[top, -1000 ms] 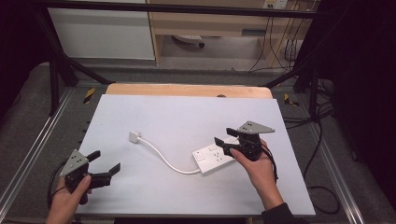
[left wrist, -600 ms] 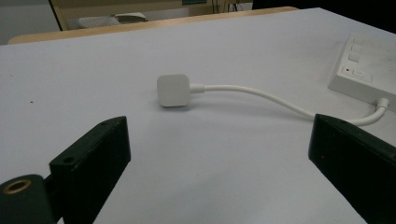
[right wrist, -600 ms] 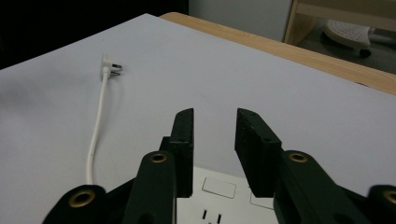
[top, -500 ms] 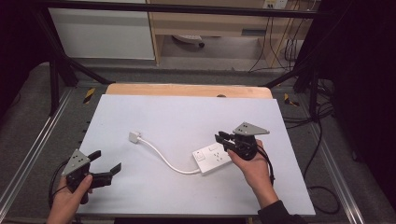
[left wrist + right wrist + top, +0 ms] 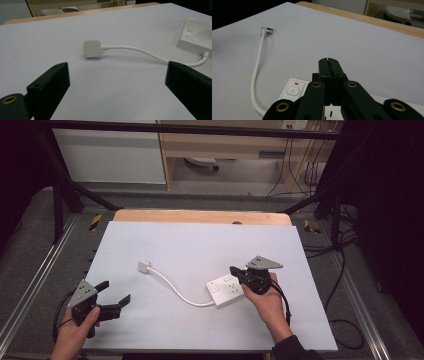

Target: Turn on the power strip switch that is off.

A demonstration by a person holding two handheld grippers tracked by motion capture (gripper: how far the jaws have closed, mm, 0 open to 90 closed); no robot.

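The right gripper [image 5: 239, 272] hangs over the near right part of the table [image 5: 200, 235], jaws pressed together with nothing between them. In its own view the closed tips [image 5: 329, 62] sit just above the power strip [image 5: 294, 91], which lies under and slightly toward 7 o'clock of them, with its switch and red light showing. From above, the strip [image 5: 226, 290] is at 8 o'clock of that gripper, touching or nearly so — I cannot tell which.

The left gripper [image 5: 112, 295] rests at the near left edge, jaws spread wide and empty. Its own view looks between the two jaws at the plug [image 5: 92, 48], straight ahead at 12 o'clock, well apart from the tips. The cord [image 5: 140, 51] runs from the plug toward 3 o'clock to the strip [image 5: 195, 33].

From the high view, the plug [image 5: 144, 266] lies at 1 o'clock of the left gripper, and the cord [image 5: 175, 290] sags in a loose curve between plug and strip.

As I judge it, the strip is light, hard plastic, smooth — likely to slide on the table if pushed from one side, so best pinned from above or gripped across its short sides. The plug is small and rigid; take it by its flat sides, not the prongs. The cord is soft and will drag and bend rather than push.
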